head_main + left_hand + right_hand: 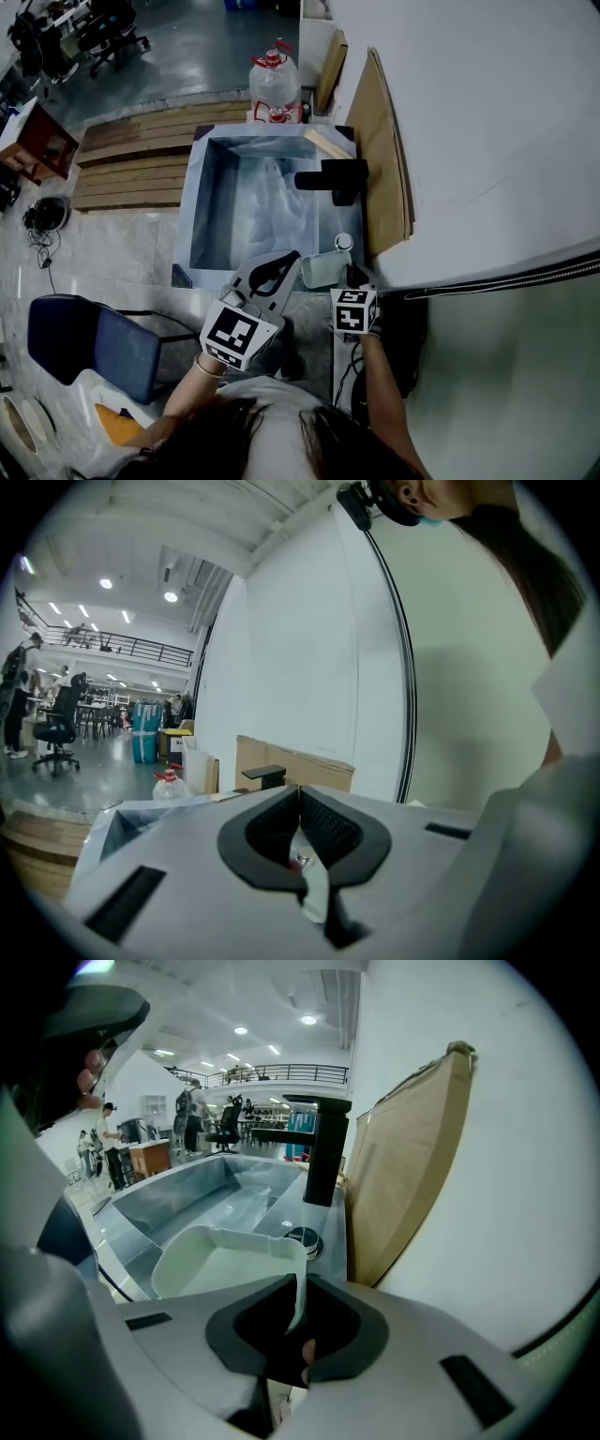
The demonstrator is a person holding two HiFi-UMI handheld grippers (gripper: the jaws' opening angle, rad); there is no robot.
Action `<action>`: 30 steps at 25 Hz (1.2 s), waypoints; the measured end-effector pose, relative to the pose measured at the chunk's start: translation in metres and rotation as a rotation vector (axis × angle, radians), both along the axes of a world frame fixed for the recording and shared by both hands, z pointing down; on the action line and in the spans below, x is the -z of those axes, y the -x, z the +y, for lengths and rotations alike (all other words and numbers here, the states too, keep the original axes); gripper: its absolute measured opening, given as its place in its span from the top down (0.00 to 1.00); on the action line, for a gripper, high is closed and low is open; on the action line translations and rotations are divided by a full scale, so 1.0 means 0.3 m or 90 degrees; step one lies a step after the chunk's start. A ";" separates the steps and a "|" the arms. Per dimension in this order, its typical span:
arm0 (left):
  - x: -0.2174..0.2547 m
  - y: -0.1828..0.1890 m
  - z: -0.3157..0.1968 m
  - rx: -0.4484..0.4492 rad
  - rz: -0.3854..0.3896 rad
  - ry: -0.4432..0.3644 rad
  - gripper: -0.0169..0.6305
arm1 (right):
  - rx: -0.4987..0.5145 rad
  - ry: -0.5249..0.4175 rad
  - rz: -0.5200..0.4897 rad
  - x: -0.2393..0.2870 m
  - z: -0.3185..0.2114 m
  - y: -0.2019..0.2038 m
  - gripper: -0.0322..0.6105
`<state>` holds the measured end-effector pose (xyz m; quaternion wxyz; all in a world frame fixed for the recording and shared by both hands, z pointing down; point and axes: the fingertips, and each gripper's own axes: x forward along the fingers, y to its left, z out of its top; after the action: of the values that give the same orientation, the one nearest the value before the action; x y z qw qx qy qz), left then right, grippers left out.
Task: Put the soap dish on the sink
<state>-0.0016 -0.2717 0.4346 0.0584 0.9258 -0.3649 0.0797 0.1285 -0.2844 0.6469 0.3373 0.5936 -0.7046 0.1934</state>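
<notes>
Workshop floor, grey, head view: stainless sink (186,220) in the middle, black faucet (334,178) on its right deck, small round cap (344,241) on the deck nearer the person. Water jug (275,82) stands behind the sink, wooden planks (131,169) lie to its left, and a cardboard sheet (385,159) leans on the white wall at right. Blue chair (84,342) at lower left. Left gripper (291,260) sits over the sink's near edge, tips pointing at the soap dish (324,270). Right gripper (352,277) is just right of the dish, at the near right corner of the sink.

Left gripper view: left gripper (299,801) has its jaws pressed together with nothing between them. Past them are the sink corner, jug, faucet and cardboard, plus a black cable running up the wall.

Right gripper view: right gripper (298,1309) is clamped on the soap dish's right-hand wall, jaws nearly together with only the thin wall between the pads. Dish is pale and rectangular with its open side up, roughly level, over the near right part of the sink with the round cap and faucet beyond it. Can't tell whether its base touches the deck.
</notes>
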 end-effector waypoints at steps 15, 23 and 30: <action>0.054 0.011 0.080 0.016 0.005 -0.016 0.96 | 0.000 -0.070 -0.018 0.159 0.048 0.012 0.90; 0.088 0.017 0.140 0.024 0.002 -0.036 0.96 | 0.006 -0.101 -0.044 0.216 0.094 0.018 0.90; 0.106 0.027 0.210 0.032 0.006 -0.043 0.96 | -0.002 -0.122 -0.059 0.278 0.148 0.026 0.91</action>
<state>-0.0096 -0.2086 0.4028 0.0310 0.9182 -0.3902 0.0613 0.1208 -0.2399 0.5635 0.2455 0.6147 -0.7339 0.1528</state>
